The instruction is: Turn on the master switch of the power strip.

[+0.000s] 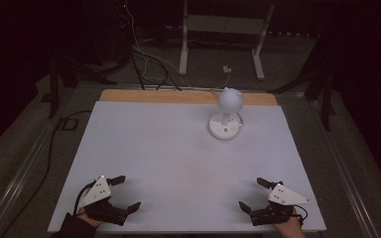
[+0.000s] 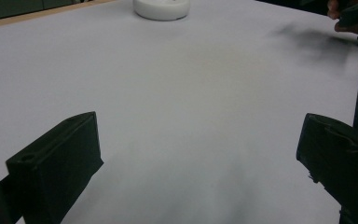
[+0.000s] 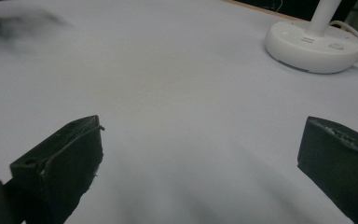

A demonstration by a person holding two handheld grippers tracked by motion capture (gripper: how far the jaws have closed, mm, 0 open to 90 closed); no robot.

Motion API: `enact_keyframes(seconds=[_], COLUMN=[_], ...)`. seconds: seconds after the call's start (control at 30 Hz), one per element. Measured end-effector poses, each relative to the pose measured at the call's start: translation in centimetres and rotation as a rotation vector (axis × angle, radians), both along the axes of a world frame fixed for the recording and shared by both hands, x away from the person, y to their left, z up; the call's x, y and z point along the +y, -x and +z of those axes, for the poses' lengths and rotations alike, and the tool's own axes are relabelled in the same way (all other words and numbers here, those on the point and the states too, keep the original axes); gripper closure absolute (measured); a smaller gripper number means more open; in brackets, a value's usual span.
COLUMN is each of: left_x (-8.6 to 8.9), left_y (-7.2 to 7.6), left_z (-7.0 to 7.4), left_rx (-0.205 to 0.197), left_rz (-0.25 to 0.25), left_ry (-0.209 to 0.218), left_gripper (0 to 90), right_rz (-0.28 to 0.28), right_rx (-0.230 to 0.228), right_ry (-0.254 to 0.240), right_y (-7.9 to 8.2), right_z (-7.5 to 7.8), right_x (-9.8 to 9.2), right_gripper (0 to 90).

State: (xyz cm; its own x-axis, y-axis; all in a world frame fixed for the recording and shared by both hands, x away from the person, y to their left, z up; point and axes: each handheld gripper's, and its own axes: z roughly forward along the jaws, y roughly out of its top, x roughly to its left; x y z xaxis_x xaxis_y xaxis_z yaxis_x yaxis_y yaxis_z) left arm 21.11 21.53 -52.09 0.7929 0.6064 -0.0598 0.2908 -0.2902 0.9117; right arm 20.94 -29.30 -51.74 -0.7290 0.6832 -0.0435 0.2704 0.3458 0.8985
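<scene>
A white desk lamp (image 1: 226, 111) with a round base and a rounded head stands at the far middle-right of the white table (image 1: 178, 153). Its base (image 2: 161, 8) sits at the top of the left gripper view, and the base (image 3: 313, 44) with its stem and cable lies at the upper right of the right gripper view. My left gripper (image 1: 127, 193) rests near the front left corner, jaws wide apart and nothing between them. Near the front right corner my right gripper (image 1: 253, 195) is also open and empty. Both point toward the table's middle.
A wooden strip (image 1: 188, 96) runs along the table's far edge. Behind it are a white stand's legs (image 1: 183, 54) and loose cables (image 1: 149, 64) on the floor. Dark surroundings flank the table on both sides.
</scene>
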Motion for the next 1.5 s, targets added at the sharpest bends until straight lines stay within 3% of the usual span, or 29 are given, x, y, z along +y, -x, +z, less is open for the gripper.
enact_keyframes(seconds=[0.13,0.8,1.07,1.23,1.5], left_x=[-0.1,-0.2,-0.3,-0.5,-0.4], left_y=[0.0,0.0,0.2,0.3,0.1], left_z=[0.0,0.1,0.3,0.4,0.2], left_rx=[0.003,0.013,0.014,0.016,0.031], left_rz=[-0.008,-0.009,-0.012,-0.025,-0.025], left_ry=[-0.003,0.014,0.039,0.041,0.04], left_gripper=[0.3,0.3,0.3,0.3,0.3], right_rz=[0.009,0.016,0.025,0.054,0.058], right_rx=[0.005,0.035,0.049,0.059,0.047], right_ry=[0.022,0.035,0.001,0.036,0.006], right_y=[0.1,0.2,0.5,0.7,0.1], right_z=[-0.1,0.3,1.2,1.4,2.9], right_x=[0.3,1.3,2.1,2.7,3.0], right_gripper=[0.0,0.0,0.0,0.0,0.0])
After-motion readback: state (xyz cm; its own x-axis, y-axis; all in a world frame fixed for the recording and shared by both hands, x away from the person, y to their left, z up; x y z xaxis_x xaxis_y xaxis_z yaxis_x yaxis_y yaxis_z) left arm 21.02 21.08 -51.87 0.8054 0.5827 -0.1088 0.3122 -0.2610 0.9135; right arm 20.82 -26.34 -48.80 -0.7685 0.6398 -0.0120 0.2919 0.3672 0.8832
